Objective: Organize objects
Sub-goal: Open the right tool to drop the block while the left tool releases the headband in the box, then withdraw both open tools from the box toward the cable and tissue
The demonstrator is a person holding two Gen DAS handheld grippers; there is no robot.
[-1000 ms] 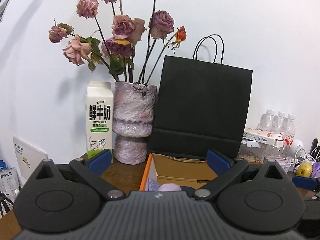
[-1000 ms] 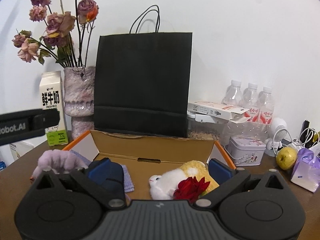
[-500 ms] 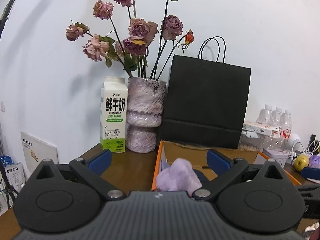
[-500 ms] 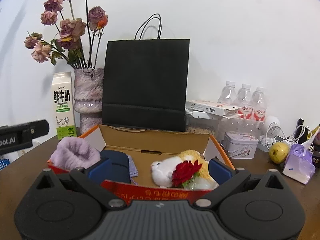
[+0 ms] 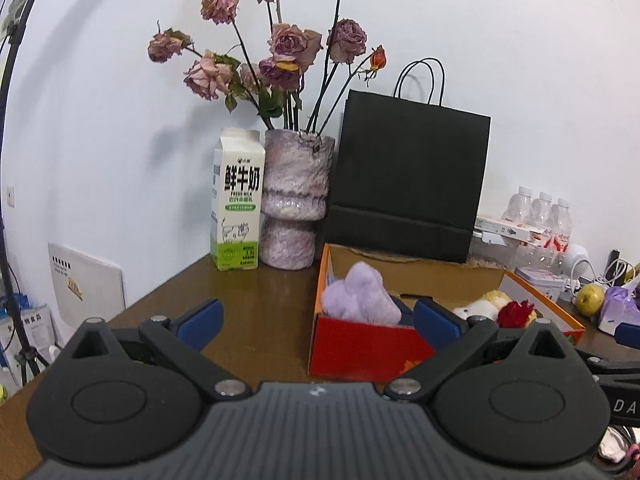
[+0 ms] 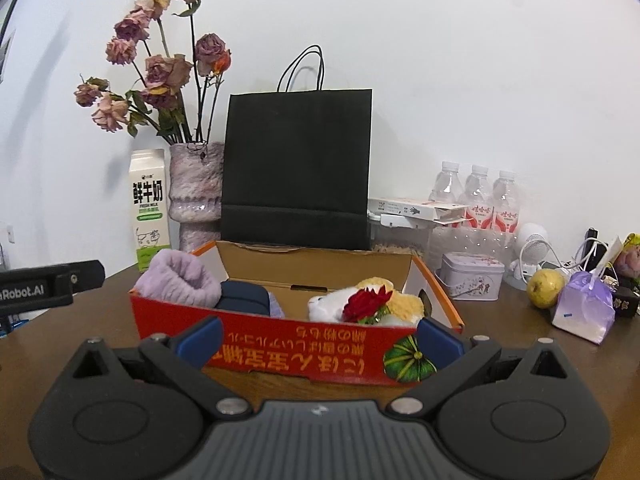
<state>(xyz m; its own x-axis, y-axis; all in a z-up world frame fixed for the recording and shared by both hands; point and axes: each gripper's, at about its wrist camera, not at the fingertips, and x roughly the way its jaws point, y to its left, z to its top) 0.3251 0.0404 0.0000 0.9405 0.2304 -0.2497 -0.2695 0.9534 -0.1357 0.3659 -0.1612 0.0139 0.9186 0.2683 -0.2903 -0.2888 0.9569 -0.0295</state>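
Over the last second I have drawn both grippers back from the open red-and-orange cardboard box (image 6: 304, 354). A second ago the right wrist camera looked straight down into the box; now its whole printed front wall is in view, so the retreat is clear.

State of the tools:
- Left gripper (image 5: 316, 318): jaws spread wide, nothing between them. It sits at 9 o'clock of the box, over the brown wooden table (image 5: 256, 320).
- Right gripper (image 6: 320, 340): jaws spread wide, nothing held. It faces the box front from 6 o'clock.

State of the task items, all resting in the box:
- Fluffy lilac fabric roll (image 6: 178, 286), at the box's 9 o'clock end, lying over the rim.
- Dark navy case (image 6: 244, 298), just beside the roll.
- White-and-yellow plush toy (image 6: 332, 306), at the 3 o'clock end.
- Red artificial rose (image 6: 366, 300), lying on the plush.

Judgement: with both tools empty and clear of the box, the packing step reads as finished or near it. Loose items stay on the table at 3 o'clock, among them a yellow-green pear (image 6: 546, 288) and a lilac plastic pouch (image 6: 584, 312). I cannot tell whether these belong to the task.
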